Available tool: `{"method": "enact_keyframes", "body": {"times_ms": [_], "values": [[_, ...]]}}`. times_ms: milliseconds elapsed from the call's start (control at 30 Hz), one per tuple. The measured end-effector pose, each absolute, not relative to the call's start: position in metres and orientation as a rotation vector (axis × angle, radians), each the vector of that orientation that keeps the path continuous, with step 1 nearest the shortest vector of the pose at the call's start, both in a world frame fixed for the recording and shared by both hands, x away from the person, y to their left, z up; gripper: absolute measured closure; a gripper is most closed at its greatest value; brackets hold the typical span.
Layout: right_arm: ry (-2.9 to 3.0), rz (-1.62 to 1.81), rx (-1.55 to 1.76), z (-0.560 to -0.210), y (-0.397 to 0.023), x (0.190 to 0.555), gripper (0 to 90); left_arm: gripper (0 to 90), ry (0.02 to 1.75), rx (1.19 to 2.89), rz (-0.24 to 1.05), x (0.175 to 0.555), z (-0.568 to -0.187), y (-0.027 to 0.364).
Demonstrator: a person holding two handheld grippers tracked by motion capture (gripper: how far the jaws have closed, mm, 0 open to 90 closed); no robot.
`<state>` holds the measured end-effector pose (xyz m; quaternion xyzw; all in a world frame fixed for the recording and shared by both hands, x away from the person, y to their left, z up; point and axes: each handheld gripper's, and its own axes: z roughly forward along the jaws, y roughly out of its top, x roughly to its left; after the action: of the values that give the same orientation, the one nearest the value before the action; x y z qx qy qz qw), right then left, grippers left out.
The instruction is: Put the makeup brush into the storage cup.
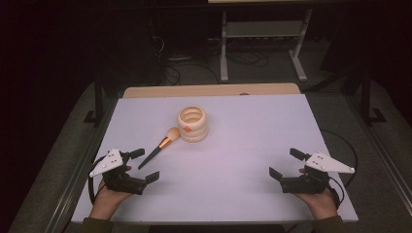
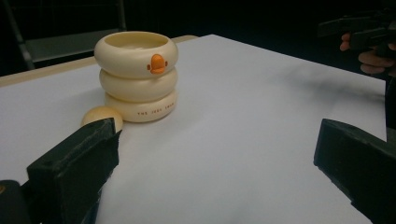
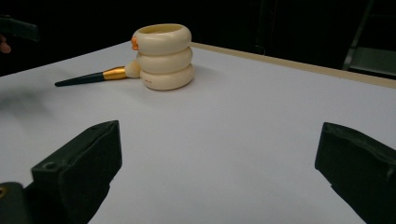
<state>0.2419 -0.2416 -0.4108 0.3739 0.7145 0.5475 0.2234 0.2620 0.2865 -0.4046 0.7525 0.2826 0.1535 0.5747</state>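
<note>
Left tongs (image 1: 144,165) are held spread wide at the near left of the counter (image 1: 252,145), nothing between the jaws. Right tongs (image 1: 287,164) are held spread wide at the near right, also holding nothing. Each set is gripped by a hand coming in from the near edge: left hand (image 1: 108,198), right hand (image 1: 318,201).

A makeup brush (image 1: 159,147) is laid flat on the white counter just beyond the left tongs, dark handle toward the near left, gold ferrule mid-length, round tan head at the far end. The head is seen touching or just beside the base of a cream holder (image 1: 192,124) shaped like three stacked rings, open at the top, with a small orange beak-like mark on the upper ring. The holder stands upright, centre-left and toward the far side, well apart from the right tongs.
</note>
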Motion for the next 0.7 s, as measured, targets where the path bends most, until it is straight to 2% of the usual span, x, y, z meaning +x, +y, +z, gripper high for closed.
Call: {"method": "enact_keyframes", "body": {"times_ms": [700], "values": [[1.955, 1.529, 1.046, -0.4089, -0.244, 0.2429, 0.0, 0.0, 0.684, 1.755, 0.362, 0.2693, -0.4025, 0.2853]]}}
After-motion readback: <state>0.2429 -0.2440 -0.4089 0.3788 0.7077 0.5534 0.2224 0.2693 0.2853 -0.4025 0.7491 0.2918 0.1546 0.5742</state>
